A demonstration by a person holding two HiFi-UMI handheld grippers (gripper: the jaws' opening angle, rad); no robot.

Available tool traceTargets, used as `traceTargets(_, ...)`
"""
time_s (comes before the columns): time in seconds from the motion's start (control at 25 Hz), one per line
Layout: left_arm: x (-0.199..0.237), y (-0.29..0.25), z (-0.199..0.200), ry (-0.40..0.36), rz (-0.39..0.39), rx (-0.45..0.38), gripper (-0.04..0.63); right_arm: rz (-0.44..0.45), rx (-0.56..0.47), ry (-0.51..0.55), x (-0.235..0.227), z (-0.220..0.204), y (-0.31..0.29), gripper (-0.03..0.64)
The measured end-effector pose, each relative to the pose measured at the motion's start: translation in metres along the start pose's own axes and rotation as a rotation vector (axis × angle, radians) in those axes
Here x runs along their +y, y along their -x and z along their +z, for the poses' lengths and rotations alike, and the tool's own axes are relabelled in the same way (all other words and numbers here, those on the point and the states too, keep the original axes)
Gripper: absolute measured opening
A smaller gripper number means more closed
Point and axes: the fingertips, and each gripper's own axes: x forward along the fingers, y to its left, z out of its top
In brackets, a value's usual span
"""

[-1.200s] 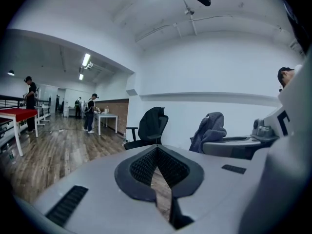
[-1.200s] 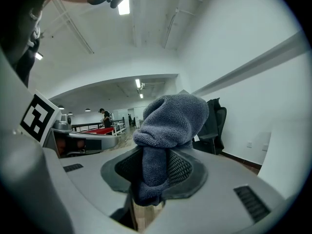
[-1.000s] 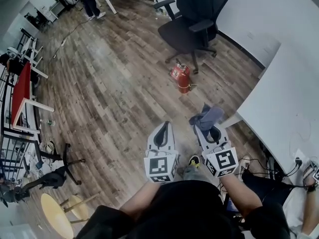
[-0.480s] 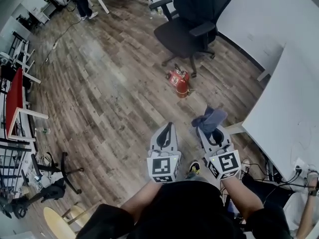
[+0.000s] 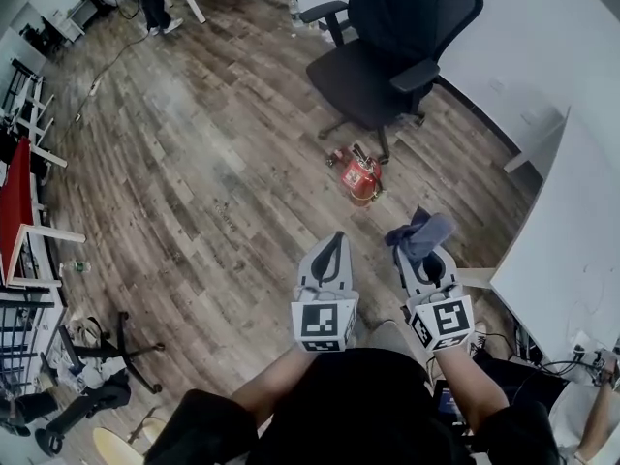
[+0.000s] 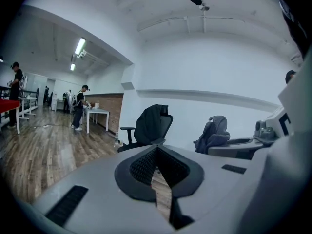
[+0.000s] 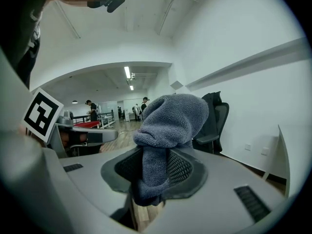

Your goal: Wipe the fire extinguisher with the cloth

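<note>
Floorboards (image 5: pixel 213 163) of dark wood spread out below me, with a white table (image 5: pixel 572 250) at my right edge. Ahead stands a black office chair (image 5: pixel 387 76) with a dark garment draped over its back. Just in front of the chair's base the red fire extinguisher (image 5: pixel 361 174) lies on the floor, well apart from both my tools. My forearms reach forward from my body, side by side and roughly parallel, marker cubes nearest me and jaws pointing toward the extinguisher. My left gripper (image 5: pixel 335 240) has its jaws pressed together at the tips with nothing between them. My right gripper (image 5: pixel 417 258) is level with the left and pinches the grey-blue cloth (image 5: pixel 423 232), which bunches up in a soft lump above the jaws and hangs a little below them.
</note>
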Motion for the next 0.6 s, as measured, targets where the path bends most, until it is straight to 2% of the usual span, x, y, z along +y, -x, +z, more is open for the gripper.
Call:
traceTargets(0.36,0.014,-0.047,0.003,0.015,-0.029,0.038,0.021,-0.024,-0.01,0.006,-0.029,0.015,-0.04,0.121)
traceTargets(0.6,0.012,-0.094,0.015,0.016,-0.008,0.043,0.021,0.004,0.014,0.011,-0.069,0.017,-0.071,0.121)
